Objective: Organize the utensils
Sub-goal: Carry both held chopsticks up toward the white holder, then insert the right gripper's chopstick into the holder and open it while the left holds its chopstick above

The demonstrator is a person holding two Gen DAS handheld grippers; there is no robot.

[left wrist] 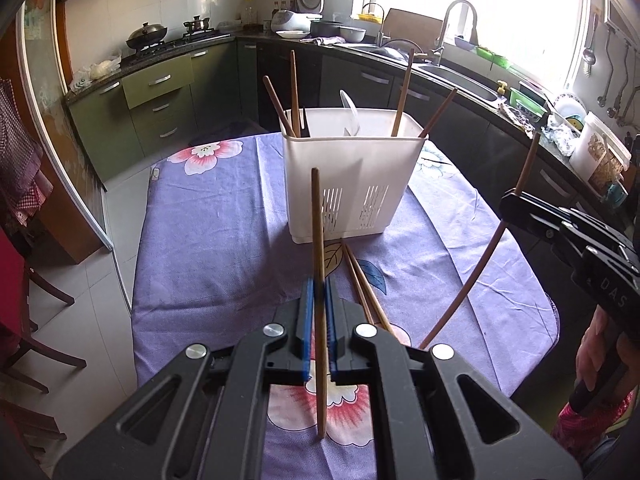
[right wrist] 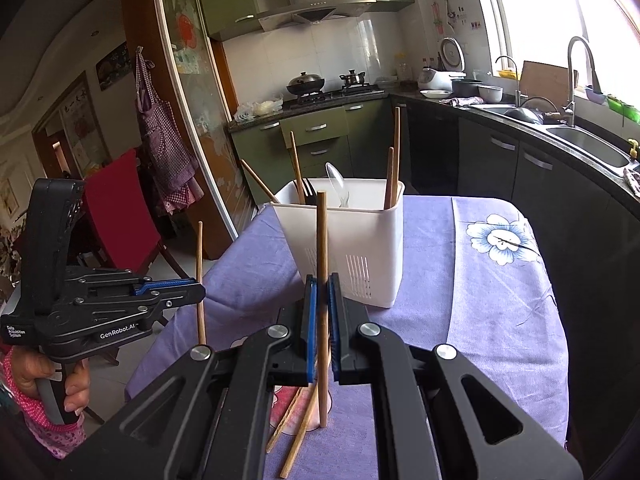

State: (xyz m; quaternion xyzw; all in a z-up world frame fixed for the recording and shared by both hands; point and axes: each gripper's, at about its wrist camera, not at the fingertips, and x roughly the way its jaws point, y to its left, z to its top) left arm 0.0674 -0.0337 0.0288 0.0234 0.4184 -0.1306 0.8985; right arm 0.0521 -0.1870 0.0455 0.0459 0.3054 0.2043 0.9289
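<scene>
Standing upright between pressed jaws — one chopstick (left wrist: 319, 240) pinched by the left gripper (left wrist: 319, 304), another chopstick (right wrist: 322, 248) by the right gripper (right wrist: 321, 300); hovering above the cloth-covered counter (left wrist: 224, 248), near the white utensil holder (left wrist: 352, 184) — two loose chopsticks (left wrist: 364, 280) lying beneath.

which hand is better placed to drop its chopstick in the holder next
Probably left: its gripper faces the white holder straight ahead, its chopstick upright. The right gripper sits off to the side.

Purple floral tablecloth (left wrist: 224, 240), wok on the stove (right wrist: 305, 82), steel sink faucet (left wrist: 452, 24), red chair (right wrist: 120, 216), hanging checked apron (right wrist: 160, 152)
</scene>
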